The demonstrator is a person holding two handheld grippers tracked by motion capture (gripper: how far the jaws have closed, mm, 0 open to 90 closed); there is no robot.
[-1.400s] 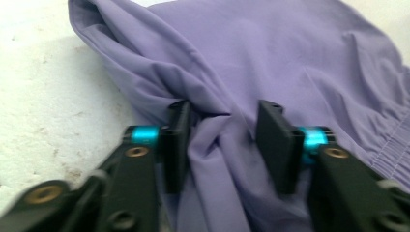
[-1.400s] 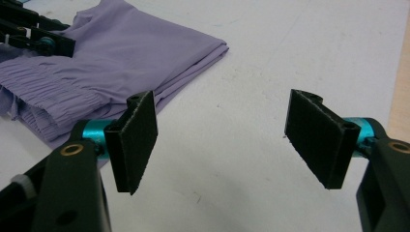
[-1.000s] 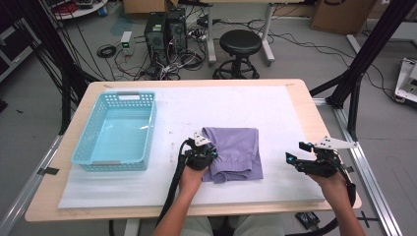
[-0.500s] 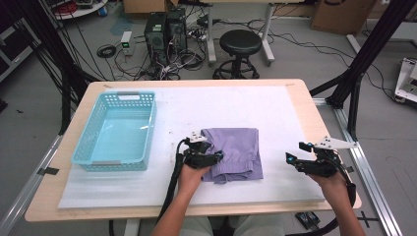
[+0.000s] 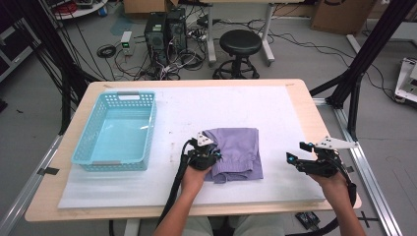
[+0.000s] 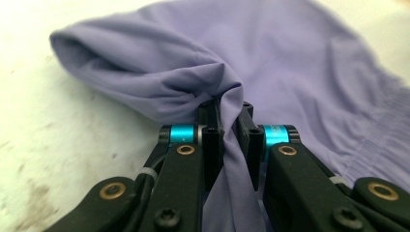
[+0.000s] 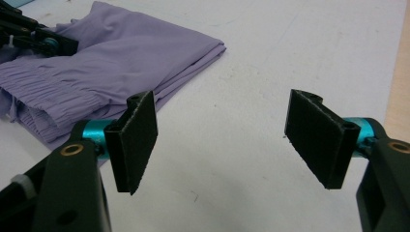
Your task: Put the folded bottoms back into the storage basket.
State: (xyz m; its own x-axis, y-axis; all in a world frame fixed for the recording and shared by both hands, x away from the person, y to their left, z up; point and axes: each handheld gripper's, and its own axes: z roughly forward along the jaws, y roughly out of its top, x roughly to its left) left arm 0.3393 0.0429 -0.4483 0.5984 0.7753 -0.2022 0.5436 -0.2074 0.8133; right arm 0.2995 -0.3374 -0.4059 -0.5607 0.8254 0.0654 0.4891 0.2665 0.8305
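A folded purple cloth (image 5: 238, 150) lies on the white mat near the table's front middle. My left gripper (image 5: 214, 156) is at its left edge. In the left gripper view the jaws (image 6: 231, 125) have just been closing and now pinch a bunched fold of the cloth (image 6: 290, 63) between the pads. My right gripper (image 5: 296, 151) hovers to the right of the cloth, apart from it. It stands open (image 7: 227, 140) with only bare mat between its pads. The right gripper view also has the cloth (image 7: 121, 58) and the left gripper (image 7: 43, 41) at upper left.
A light-blue plastic basket (image 5: 152, 118) stands on the left of the mat (image 5: 226, 105). The wooden table edge (image 5: 319, 128) runs close on the right. Beyond the table are a black stool (image 5: 240, 43), computer towers and cables.
My left gripper has shifted slightly at the cloth's left edge and now grips a fold. The right hand has kept still.
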